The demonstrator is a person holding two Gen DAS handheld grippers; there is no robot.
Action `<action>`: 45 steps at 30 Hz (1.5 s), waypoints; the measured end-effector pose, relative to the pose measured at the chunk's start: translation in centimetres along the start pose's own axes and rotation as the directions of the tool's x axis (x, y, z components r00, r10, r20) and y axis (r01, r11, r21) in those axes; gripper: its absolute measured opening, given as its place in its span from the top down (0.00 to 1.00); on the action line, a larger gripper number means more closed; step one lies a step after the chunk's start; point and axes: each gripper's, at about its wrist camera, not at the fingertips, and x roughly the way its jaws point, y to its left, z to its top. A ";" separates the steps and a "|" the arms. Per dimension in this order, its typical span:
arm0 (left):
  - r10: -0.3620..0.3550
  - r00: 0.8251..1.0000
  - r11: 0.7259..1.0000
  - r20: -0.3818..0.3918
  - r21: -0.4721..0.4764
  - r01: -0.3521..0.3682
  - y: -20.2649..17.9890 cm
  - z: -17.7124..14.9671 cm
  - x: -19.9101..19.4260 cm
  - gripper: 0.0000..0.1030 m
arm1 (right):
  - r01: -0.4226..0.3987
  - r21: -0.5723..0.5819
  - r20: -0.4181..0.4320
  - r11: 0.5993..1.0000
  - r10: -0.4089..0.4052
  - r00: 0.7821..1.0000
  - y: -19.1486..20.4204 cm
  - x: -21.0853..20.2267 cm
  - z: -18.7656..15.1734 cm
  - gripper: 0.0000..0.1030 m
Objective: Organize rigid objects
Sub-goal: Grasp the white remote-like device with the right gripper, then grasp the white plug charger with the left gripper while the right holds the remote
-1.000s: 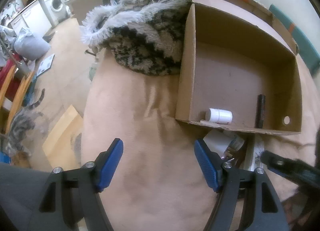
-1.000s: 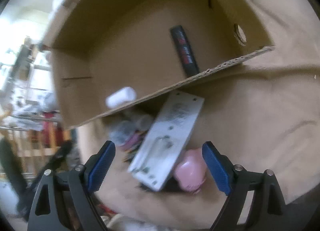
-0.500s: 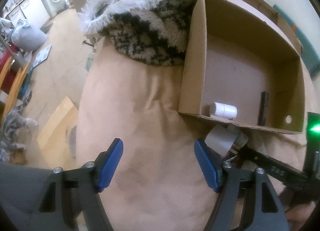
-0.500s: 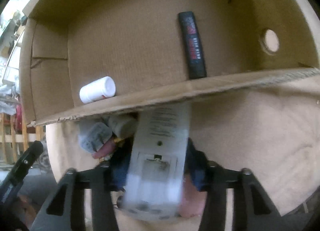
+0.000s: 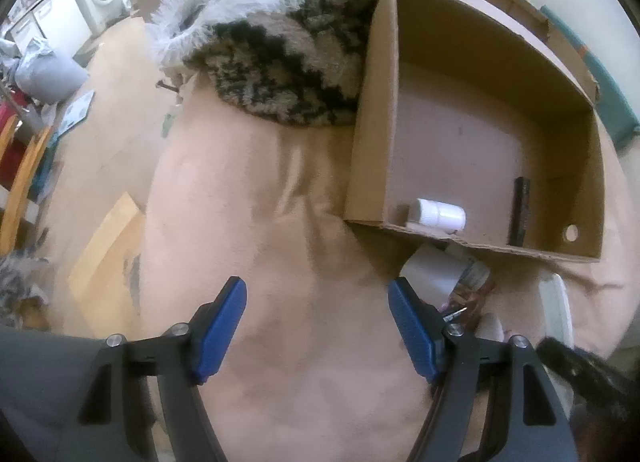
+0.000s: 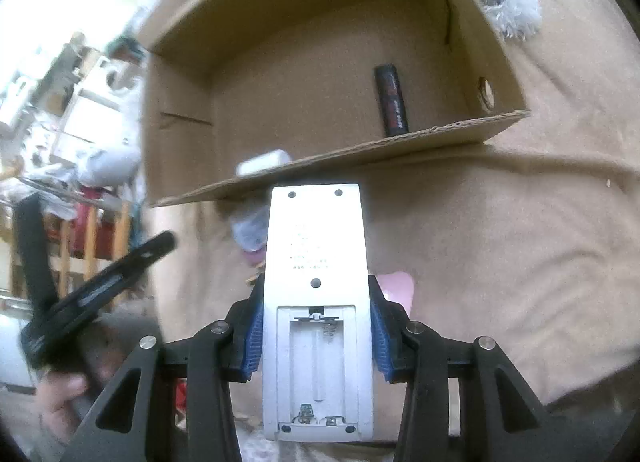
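My right gripper (image 6: 316, 326) is shut on a white remote (image 6: 316, 262) with its battery bay open, held above the tan blanket just before the cardboard box (image 6: 360, 149). The box (image 5: 372, 133) holds a white bottle (image 5: 440, 215) and a black stick-shaped object (image 5: 520, 209), also seen in the right wrist view (image 6: 391, 103). My left gripper (image 5: 316, 326) is open and empty over the blanket, left of the box's front corner. The remote's edge shows in the left wrist view (image 5: 554, 310).
A small pile of items (image 5: 452, 278) lies against the box front, with a pink object (image 6: 398, 286) beside the remote. A shaggy patterned blanket (image 5: 280, 61) lies left of the box. The bed edge drops to the floor at left, where a board (image 5: 108, 266) lies.
My right gripper closed on the white remote and lifted it up from the pile. The left gripper has shifted slightly and stays open.
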 end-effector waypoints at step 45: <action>-0.054 0.998 0.949 -0.010 0.311 0.055 -7.5 0.1 1.7 0.48 | -0.068 0.025 0.038 0.997 0.067 0.997 -2.6 -0.6 -0.4 0.55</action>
